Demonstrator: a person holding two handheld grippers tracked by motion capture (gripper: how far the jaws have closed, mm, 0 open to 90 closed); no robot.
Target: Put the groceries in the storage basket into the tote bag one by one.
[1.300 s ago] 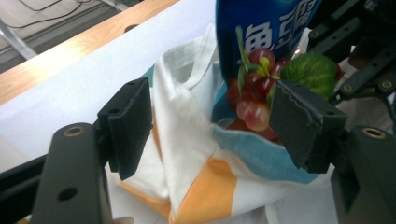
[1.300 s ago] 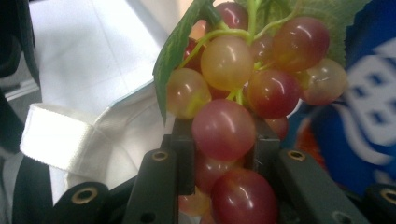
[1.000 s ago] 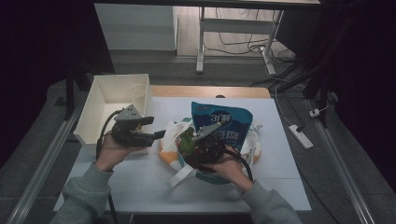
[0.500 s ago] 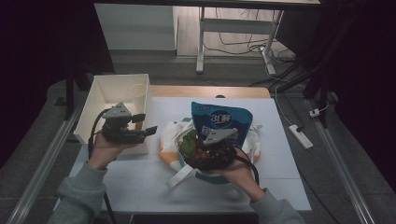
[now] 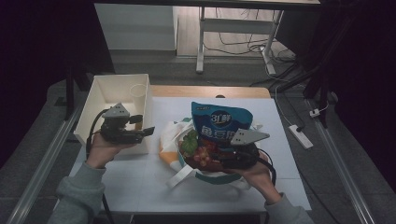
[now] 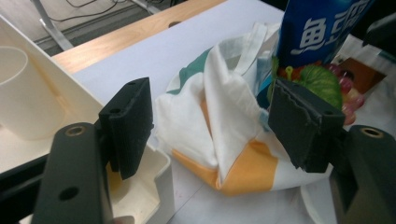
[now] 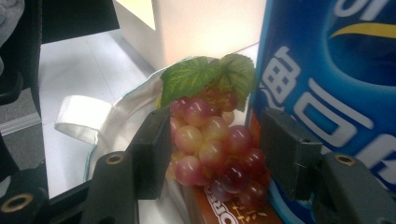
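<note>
A white bin (image 5: pixel 95 100) holding a pale cup (image 5: pixel 138 90) sits at the tabletop's (image 5: pixel 140 186) left edge, a power strip (image 5: pixel 300 136) on the floor.

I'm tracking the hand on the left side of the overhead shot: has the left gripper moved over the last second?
Yes. The left gripper has drawn back leftward, away from the white and orange cloth bag, and now sits over the open cream plastic bin.

The left tool (image 5: pixel 142 125) pulls back from the tote bag (image 5: pixel 173 135) toward the white bin (image 5: pixel 97 95), jaws apart and empty.
</note>
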